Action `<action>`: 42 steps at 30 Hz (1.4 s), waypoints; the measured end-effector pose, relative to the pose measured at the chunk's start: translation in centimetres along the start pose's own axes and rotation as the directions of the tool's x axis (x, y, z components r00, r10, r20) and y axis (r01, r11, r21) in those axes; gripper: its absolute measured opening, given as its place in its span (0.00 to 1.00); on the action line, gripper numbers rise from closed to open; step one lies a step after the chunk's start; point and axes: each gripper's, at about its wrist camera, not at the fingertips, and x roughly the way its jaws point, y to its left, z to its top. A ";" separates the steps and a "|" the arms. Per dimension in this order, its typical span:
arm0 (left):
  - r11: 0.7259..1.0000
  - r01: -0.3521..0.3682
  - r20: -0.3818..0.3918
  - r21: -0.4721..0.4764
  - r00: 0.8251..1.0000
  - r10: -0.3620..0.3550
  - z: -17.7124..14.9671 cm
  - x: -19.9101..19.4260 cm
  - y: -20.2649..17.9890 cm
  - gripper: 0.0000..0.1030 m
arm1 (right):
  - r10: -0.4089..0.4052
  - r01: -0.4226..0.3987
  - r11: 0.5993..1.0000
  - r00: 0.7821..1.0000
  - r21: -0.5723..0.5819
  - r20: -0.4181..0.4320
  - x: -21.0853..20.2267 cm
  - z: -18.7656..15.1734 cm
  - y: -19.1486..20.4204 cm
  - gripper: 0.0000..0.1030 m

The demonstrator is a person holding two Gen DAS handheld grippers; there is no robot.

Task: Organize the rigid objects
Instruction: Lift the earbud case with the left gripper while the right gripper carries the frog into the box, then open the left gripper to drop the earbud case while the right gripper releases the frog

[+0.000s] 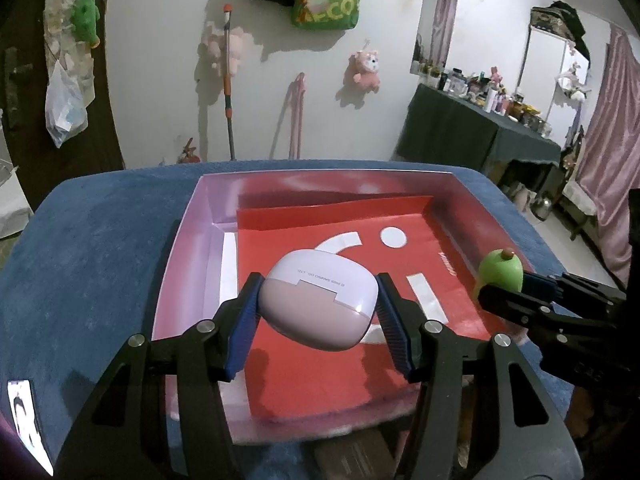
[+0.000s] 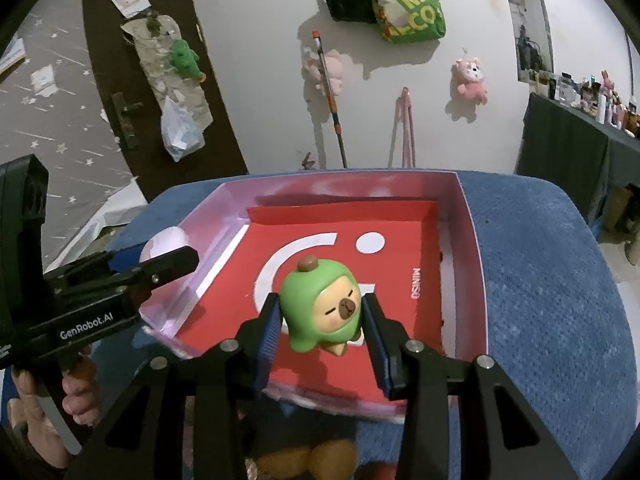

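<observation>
left gripper [image 1: 318, 312]: clamped on the earbud case [image 1: 318, 304], blue pads on both its sides, case held in the air above the near half of the tray.
right gripper [image 2: 320, 328]: clamped on the capybara figure [image 2: 322, 308] (green hood, face toward the camera), held in the air over the tray's near edge.
tray [image 2: 472, 264]: open pink-walled box, red printed sheet [image 2: 400, 280] lining its floor, nothing resting on the floor that I can see; sits on the blue cushion [image 2: 540, 280].
step in hand: looks like carrying both items in to set them down in the tray.
how to do it well: keep the two grippers apart so they don't knock each other; lower each until the item's base meets the red sheet before letting go; case toward the left wall, figure toward the right wall; set the figure upright (rounded base, likely to tip if dropped).
beyond the cushion: white wall with plush toys [image 2: 470, 78] and a green bag [image 2: 412, 12] hanging.
hidden: undersides of both items, so their height above the floor is hard to judge; tray's near wall is blocked by the fingers; something brown and soft below the right gripper is cut off, can't identify.
</observation>
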 end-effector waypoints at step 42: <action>0.995 -0.006 -0.331 -0.102 0.943 -0.029 1.0 11.3 3.0 0.52 | -0.082 0.101 0.992 0.968 0.068 -0.239 11.2 3.5 -3.3 0.43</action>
